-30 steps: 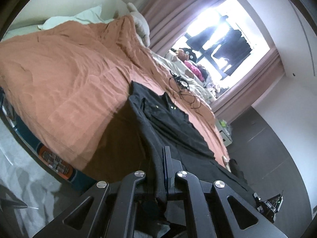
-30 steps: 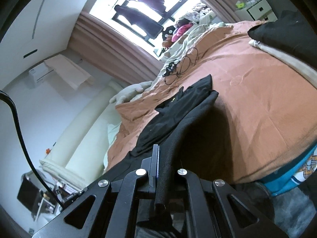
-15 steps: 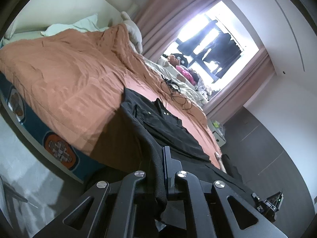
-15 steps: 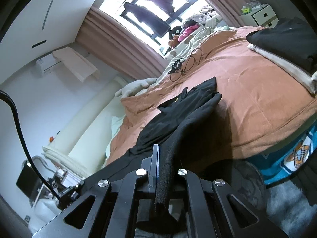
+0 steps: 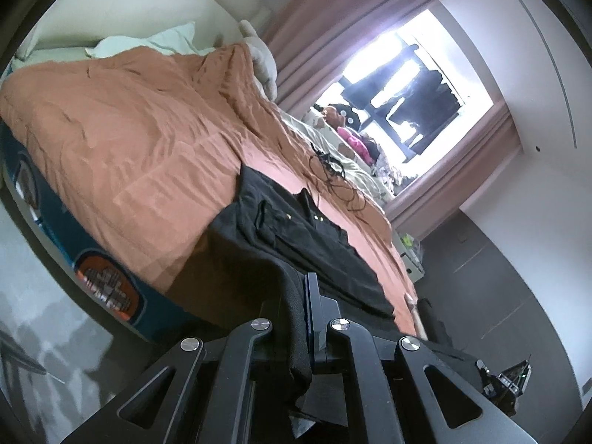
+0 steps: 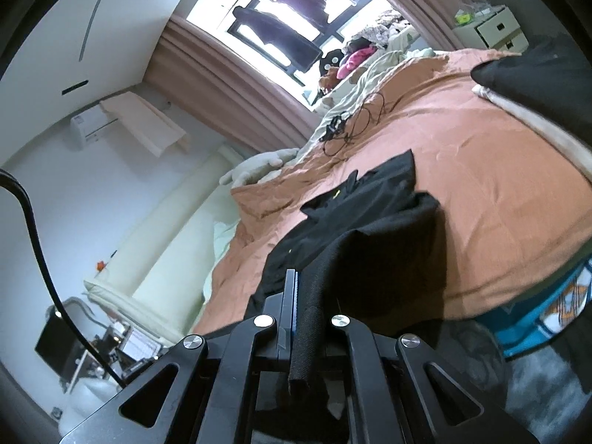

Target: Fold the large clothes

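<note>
The left gripper (image 5: 301, 296) is clamped on the near hem of the black garment (image 5: 296, 229), and the right gripper (image 6: 299, 292) pinches the same hem at its other corner. From both grips the garment runs lengthwise away across the orange bedspread (image 5: 129, 140), collar at the far end. Both hands sit equally near, so the fold probably goes forward, hem toward collar.
</note>
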A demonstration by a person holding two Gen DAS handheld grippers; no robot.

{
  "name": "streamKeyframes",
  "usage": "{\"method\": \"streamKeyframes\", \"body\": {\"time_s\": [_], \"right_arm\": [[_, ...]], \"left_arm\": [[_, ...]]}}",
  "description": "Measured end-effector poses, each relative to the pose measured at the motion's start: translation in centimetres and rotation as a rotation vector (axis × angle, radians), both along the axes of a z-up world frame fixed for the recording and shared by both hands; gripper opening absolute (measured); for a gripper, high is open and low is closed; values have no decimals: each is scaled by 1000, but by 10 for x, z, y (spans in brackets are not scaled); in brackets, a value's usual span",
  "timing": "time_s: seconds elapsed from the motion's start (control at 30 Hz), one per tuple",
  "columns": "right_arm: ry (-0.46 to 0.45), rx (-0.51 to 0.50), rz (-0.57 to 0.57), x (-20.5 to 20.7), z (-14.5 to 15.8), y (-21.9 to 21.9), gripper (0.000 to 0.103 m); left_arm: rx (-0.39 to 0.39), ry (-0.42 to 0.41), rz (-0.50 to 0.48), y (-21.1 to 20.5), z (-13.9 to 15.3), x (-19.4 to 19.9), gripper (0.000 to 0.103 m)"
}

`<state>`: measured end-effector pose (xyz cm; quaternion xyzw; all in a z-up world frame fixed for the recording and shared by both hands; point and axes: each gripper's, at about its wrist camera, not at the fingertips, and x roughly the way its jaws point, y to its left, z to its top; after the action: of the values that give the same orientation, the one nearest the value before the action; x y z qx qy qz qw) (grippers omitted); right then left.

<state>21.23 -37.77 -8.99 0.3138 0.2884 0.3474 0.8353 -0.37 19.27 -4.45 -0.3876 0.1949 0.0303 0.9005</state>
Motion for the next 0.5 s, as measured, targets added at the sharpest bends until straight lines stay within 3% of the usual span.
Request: {"method": "streamKeyframes", "body": {"time_s": [0.5], "right_arm": [[-86,-52,-10,110,69,37,3]], "left_arm": [[89,-41,-24,33,71,109,4]]}}
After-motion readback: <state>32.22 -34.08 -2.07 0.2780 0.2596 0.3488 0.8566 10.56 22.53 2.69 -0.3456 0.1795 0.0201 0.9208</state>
